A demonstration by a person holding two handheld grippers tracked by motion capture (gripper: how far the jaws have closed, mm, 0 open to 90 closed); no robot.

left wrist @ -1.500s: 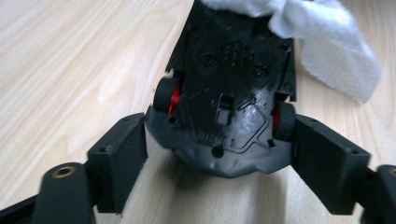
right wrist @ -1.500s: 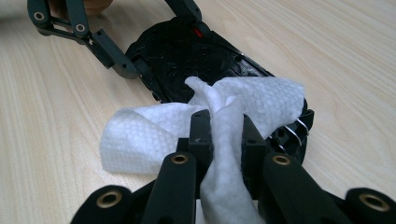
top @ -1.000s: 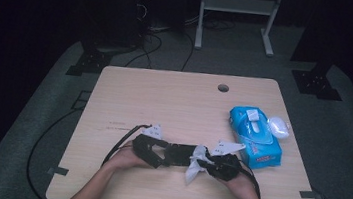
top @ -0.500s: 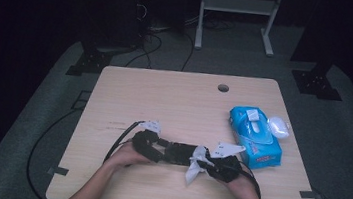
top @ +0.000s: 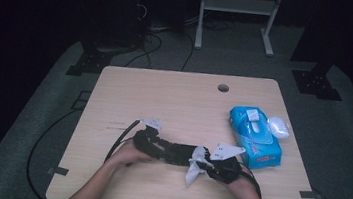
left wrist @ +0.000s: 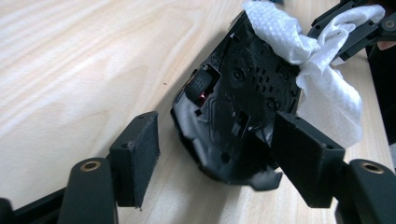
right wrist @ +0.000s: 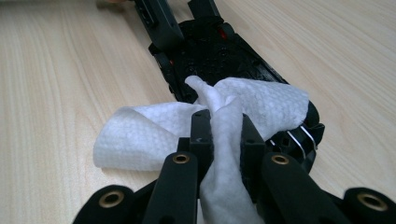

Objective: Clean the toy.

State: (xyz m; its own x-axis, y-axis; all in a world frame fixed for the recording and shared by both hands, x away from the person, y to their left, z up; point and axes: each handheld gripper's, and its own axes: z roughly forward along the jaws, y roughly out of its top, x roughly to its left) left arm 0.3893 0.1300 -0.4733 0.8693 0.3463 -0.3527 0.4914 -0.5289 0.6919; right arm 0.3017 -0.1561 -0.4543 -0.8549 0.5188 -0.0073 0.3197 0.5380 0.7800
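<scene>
A: What's the black device (top: 177, 152) doing?

B: Flat black plastic thing, underside up I think, lying on the desk (top: 179, 105) near the front edge, just beside the blue wipes pack (top: 254, 137) on its left. Long axis runs side to side across the desk, one end toward each of my hands.

A: Wipe?

B: White wipe (right wrist: 219, 122) draped over the device's end nearest the wipes pack. My right tool (right wrist: 219, 135) is clenched on a bunched fold of it, jaws pinched tight on the cloth.

A: Left side?

B: Left tool (left wrist: 215, 147) is released, jaws spread either side of the device's far end, away from the pack. One pad looks to touch the casing, the other stands clear, so it's bracketing, not gripping.

A: Which way from the right tool?

B: Device stretches straight ahead of the right tool, lengthwise, away from the wipes pack. I judge the next stroke goes along that axis toward the left tool. Right hand's the nearer one to the covered end. Left should clamp first or the device may slide.
</scene>
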